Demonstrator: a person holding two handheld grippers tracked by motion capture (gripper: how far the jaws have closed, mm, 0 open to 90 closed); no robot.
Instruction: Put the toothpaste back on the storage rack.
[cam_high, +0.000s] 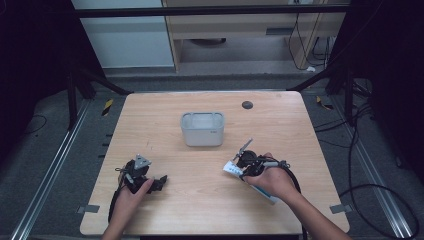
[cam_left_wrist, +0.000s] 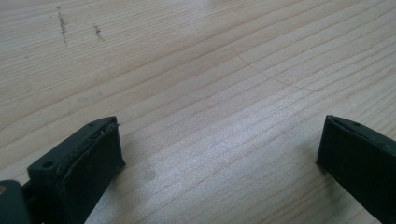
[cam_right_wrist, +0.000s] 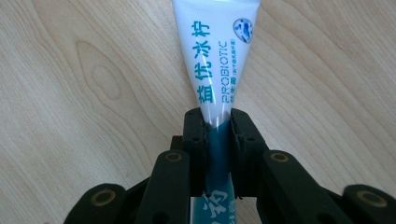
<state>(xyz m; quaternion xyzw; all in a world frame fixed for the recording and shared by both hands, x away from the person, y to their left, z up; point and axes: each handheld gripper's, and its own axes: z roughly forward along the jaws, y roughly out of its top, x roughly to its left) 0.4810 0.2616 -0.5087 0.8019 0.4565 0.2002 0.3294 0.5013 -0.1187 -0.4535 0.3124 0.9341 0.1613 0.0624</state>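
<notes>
From above we note the right gripper (cam_high: 243, 170) low on the table's (cam_high: 200, 200) right side, clamped on a white-and-teal tube (cam_high: 231, 168), the left gripper (cam_left_wrist: 219, 154) standing apart over bare wood; the right gripper view shows the tube (cam_right_wrist: 219, 70) pinched flat, printed "PROBIOTIC".

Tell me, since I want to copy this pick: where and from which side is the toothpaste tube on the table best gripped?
Grip the tube across its narrower middle, coming along its length from the teal end, as the right gripper does: its jaws are shut on the two sides there. The tube lies flat on the table and widens toward its flat crimped end, so the middle probably fits between the jaws best.
</notes>
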